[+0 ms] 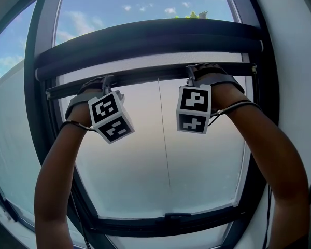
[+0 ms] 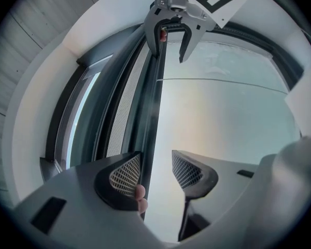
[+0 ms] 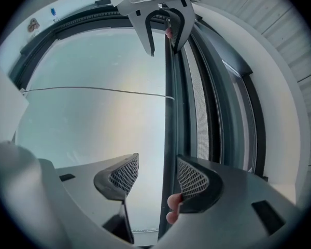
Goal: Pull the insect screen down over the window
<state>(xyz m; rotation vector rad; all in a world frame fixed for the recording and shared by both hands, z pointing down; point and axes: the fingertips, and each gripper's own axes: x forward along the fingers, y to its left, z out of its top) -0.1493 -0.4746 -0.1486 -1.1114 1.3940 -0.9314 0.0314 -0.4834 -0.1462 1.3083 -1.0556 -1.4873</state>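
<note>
Left hand-held gripper (image 2: 155, 164), right hand-held gripper (image 3: 157, 162) astride screen bar (image 1: 145, 75), perhaps touching

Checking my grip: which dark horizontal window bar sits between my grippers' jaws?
The thin dark pull bar, below the thick rounded dark housing and high above the bottom frame rail; left gripper and right gripper both straddle it.
</note>
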